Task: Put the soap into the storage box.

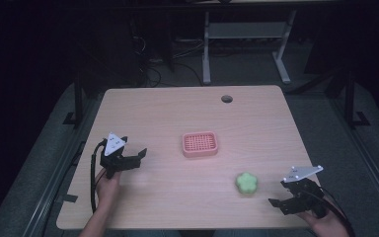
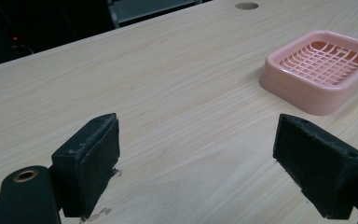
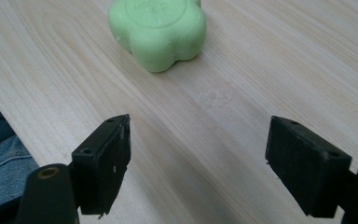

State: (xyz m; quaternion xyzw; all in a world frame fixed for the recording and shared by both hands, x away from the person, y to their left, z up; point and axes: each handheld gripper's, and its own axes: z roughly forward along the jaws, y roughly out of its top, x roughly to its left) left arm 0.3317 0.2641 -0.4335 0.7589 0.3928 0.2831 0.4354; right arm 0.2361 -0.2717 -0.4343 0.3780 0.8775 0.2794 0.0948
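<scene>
Light wood surface [image 1: 168,118], dark room, desk legs [image 1: 206,49] behind. Your left hand-held gripper [image 1: 137,157] and right hand-held gripper [image 1: 276,197] gape wide, empty. Pink tray [image 1: 199,144] centre; green soap [image 1: 246,182] near right gripper.

Pale wood-grain surface [image 1: 158,118]; pink tray [image 1: 199,144] with lattice grid; light green flower-shaped soap [image 1: 246,182]; black-jawed hand-held grippers, left [image 1: 132,157] and right [image 1: 279,201].

green soap [image 3: 157,31] top cut off; its embossed lettering seems unreadable.
</scene>
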